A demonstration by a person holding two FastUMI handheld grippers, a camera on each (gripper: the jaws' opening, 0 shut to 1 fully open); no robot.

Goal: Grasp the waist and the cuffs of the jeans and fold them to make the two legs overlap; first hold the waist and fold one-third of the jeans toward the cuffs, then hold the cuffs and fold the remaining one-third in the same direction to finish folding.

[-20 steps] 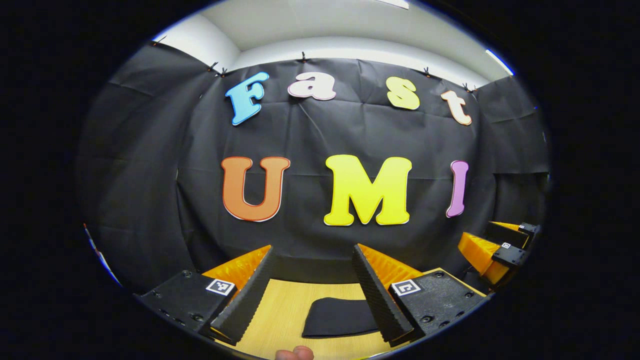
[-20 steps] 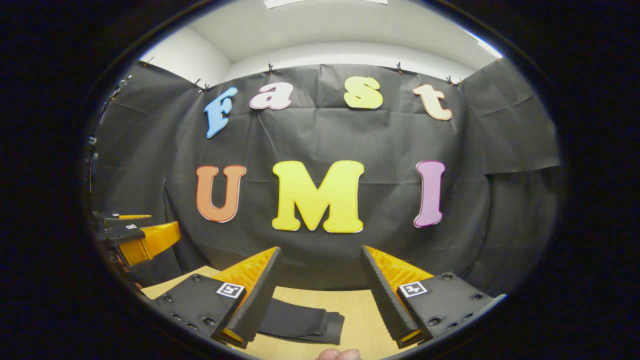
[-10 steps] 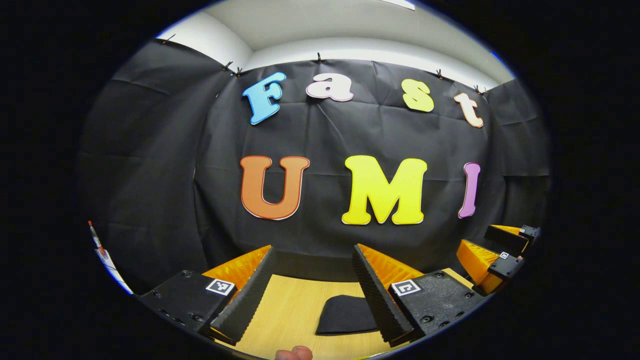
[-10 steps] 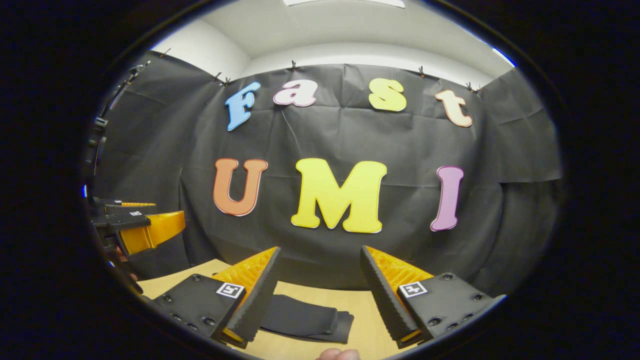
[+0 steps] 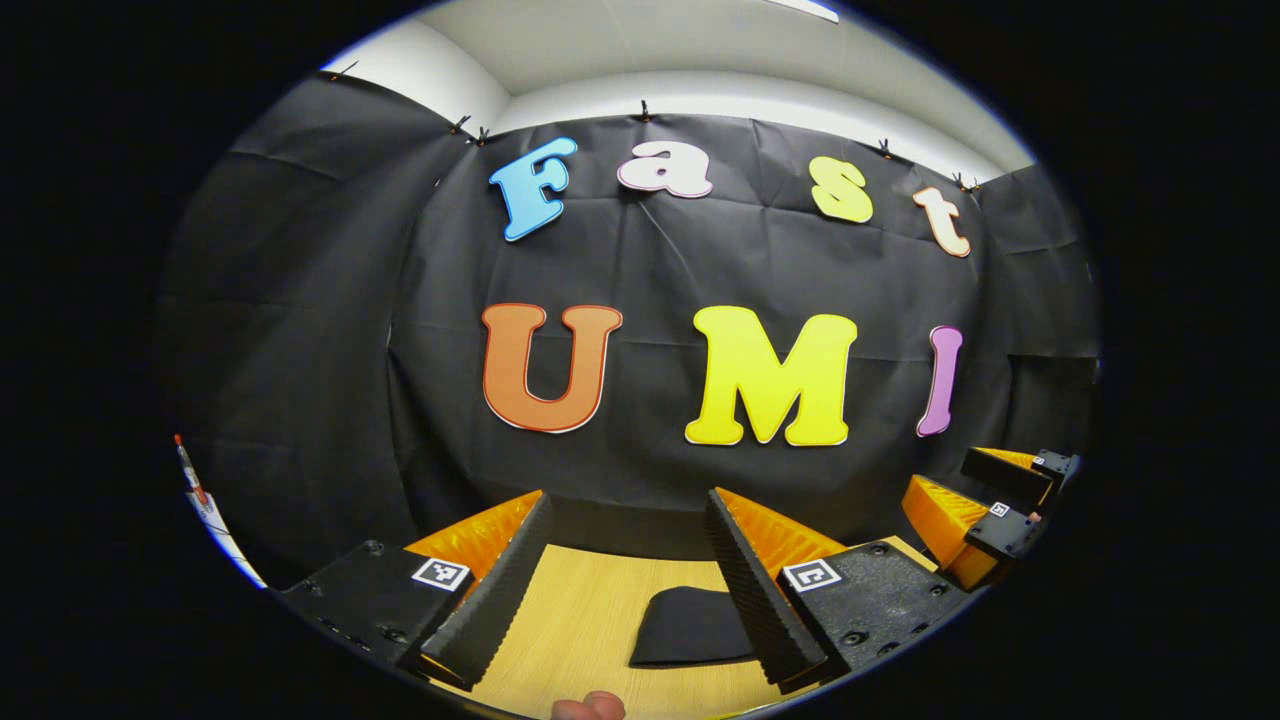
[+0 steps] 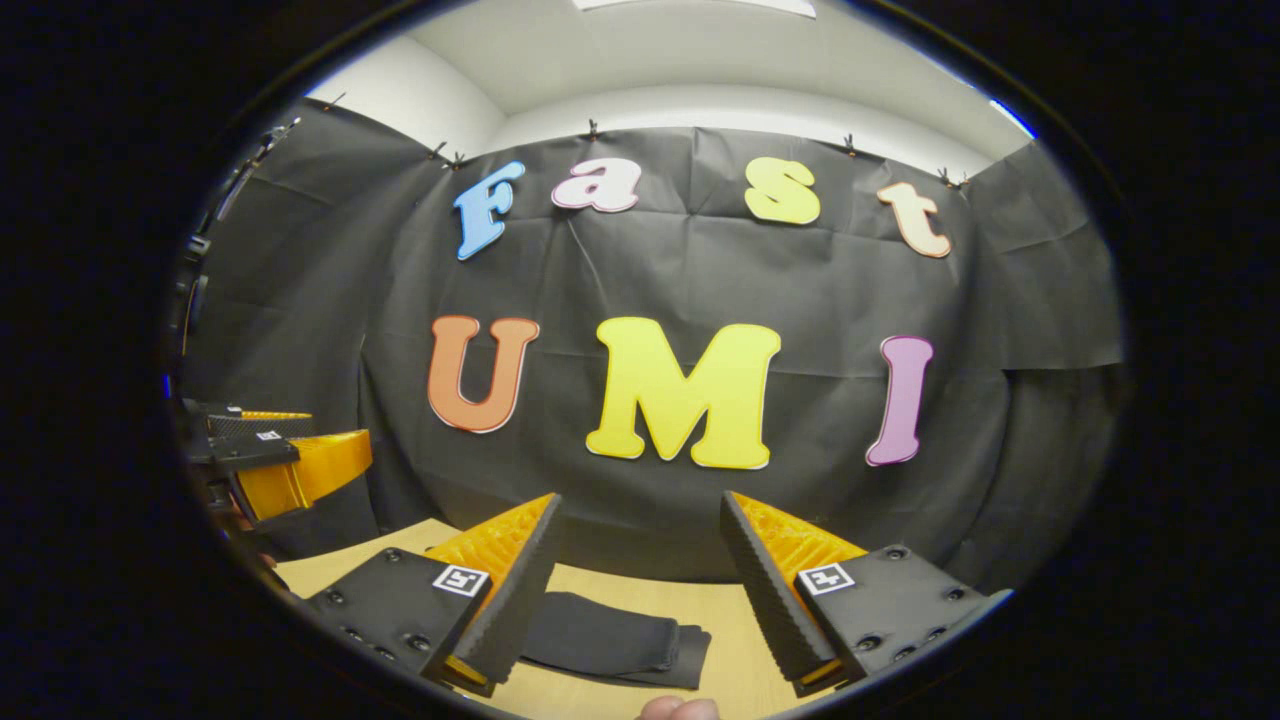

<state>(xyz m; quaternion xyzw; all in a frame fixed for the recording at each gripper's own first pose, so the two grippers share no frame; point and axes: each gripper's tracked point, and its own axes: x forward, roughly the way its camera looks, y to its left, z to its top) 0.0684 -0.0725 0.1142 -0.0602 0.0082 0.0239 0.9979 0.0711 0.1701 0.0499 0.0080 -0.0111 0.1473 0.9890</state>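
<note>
Grippers raised, jeans flat on table

Left gripper point(image 5: 625, 590) jaws spread, nothing between them, held above wooden table point(image 5: 580, 620). Dark jeans point(image 5: 690, 628) lie on table ahead, partly behind its right finger. Right gripper point(image 6: 640, 590) jaws spread too, empty; folded jeans end point(image 6: 610, 640) on table below.

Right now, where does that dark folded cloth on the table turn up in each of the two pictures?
Left gripper view: the jeans lie low, right of centre, on the wooden table, partly behind one finger.
Right gripper view: the jeans lie low, centre, running out from behind the other finger.
Shared landmark: the table's far edge against the booth's black cloth wall.
</note>
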